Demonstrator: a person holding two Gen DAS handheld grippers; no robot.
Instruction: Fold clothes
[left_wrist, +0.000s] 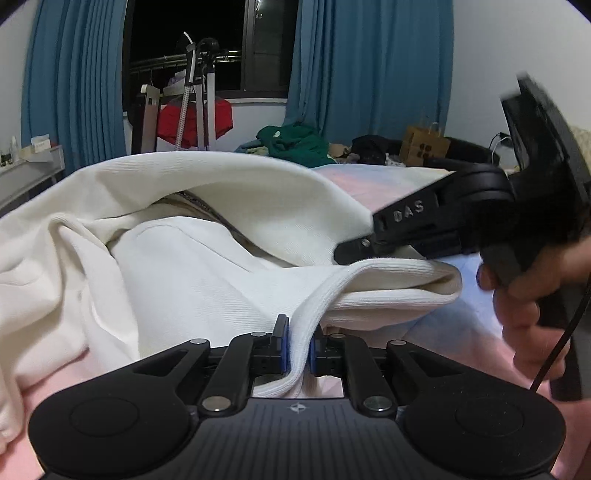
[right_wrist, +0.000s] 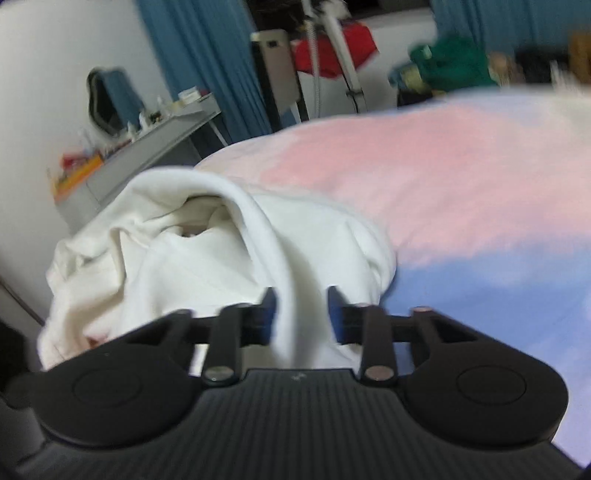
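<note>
A white garment lies crumpled on a bed with a pink and blue sheet. My left gripper is shut on the garment's ribbed hem, which runs between its blue pads. My right gripper shows at the right of the left wrist view, held by a hand, its tip at the edge of a raised fold. In the right wrist view the right gripper has its jaws apart, with a white fold of the garment passing between them; the view is blurred.
Far across the bed lie a green garment, dark clothes and a brown paper bag. A rack with a red cloth stands by the window with blue curtains. A grey desk with small items is at left.
</note>
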